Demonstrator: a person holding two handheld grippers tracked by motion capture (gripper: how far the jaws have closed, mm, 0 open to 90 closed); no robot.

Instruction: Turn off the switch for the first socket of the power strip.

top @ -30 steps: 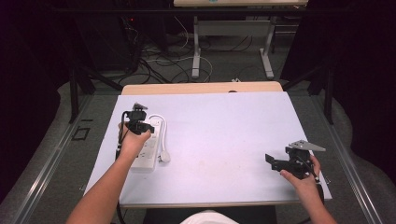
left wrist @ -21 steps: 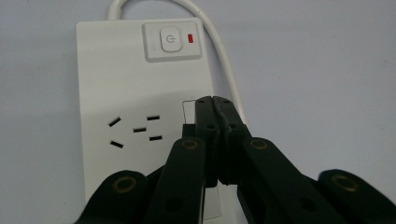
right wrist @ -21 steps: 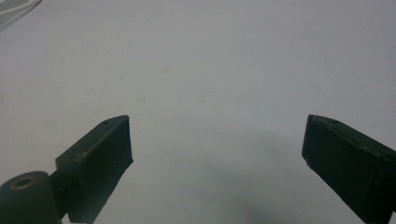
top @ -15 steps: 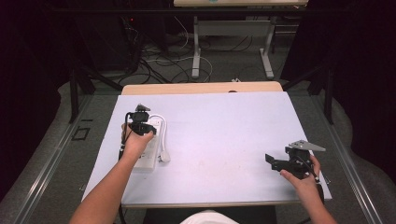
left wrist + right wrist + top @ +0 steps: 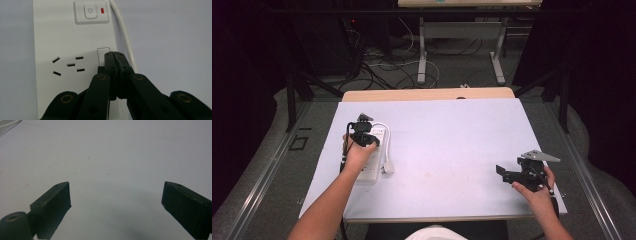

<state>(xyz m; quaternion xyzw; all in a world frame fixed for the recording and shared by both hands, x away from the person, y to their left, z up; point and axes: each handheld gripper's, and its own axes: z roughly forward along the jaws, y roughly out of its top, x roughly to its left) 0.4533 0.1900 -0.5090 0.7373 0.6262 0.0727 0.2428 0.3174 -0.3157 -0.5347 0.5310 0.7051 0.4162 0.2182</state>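
White sheeting is covering the table point(image 5: 452, 150), and one pale wooden strip of tabletop is showing along its far edge. One white power strip point(image 5: 374, 150) is lying near the left side of the sheet, its long axis running away from the person. In the left gripper view the strip is showing one rocker switch point(image 5: 90, 12) with one small red light point(image 5: 102, 10) beside it, one group of five socket slots point(image 5: 68, 66), and one thin outlined rectangle point(image 5: 103, 56) to the right of them. One white cord point(image 5: 126, 37) is running along the strip's right edge, lying on the sheet just beside it.

Two grippers are working here. The left gripper point(image 5: 114, 53) is hovering over the strip with its jaws pressed together and nothing between them, its tips sitting over the outlined rectangle; whether they are touching the plastic cannot be told. The right gripper point(image 5: 116, 197) is resting well apart from the strip, near the sheet's right front corner, its jaws standing wide with bare sheet between them.

Beyond the table, loose cables point(image 5: 382, 65) are lying on the floor around two grey table legs point(image 5: 422, 50).
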